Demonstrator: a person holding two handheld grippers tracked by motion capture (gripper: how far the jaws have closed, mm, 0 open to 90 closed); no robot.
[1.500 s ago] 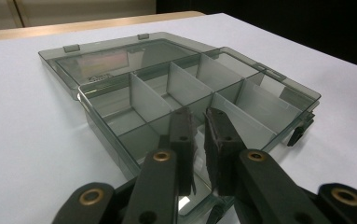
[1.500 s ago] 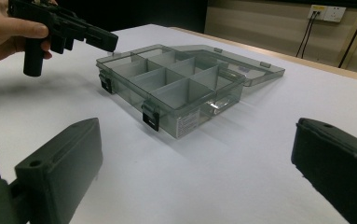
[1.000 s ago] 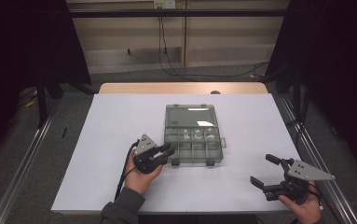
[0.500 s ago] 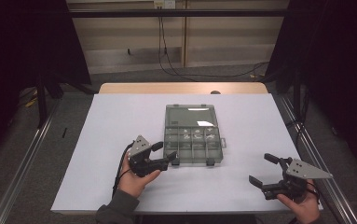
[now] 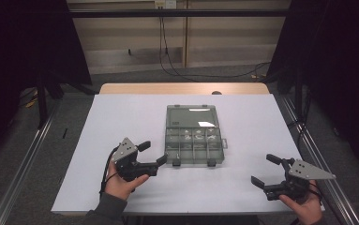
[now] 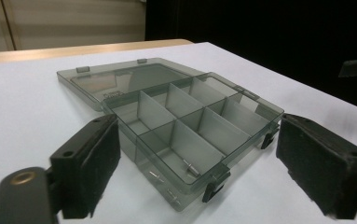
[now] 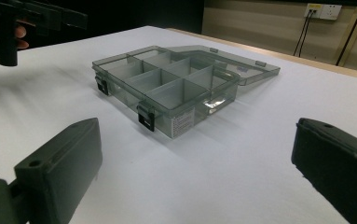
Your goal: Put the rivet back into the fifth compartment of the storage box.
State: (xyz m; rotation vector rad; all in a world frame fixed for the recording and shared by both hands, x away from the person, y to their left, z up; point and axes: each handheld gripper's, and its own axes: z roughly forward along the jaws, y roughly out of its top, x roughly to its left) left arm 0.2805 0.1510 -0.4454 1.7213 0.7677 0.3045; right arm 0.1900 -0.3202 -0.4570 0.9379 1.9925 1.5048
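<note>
The left gripper has backed away from the open organizer box, its jaws just opening wide, empty; the right gripper hovers open, empty.

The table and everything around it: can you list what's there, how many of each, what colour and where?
Table: one, white top with a wooden strip at its far edge, centre of the room.
Box: one, clear grey, divided into compartments, mid-table, lid lying open flat behind it.
Latches: two, black, on the box's near wall.
Small metal parts: a few, silvery, in the box's near compartments.
Cables: several, black, hanging down the far wall to the floor.
Left tongs: one, black, open, just left of the box, jaws just opened, nothing between them.
Right tongs: one, black, open, near the table's right front corner.
</note>
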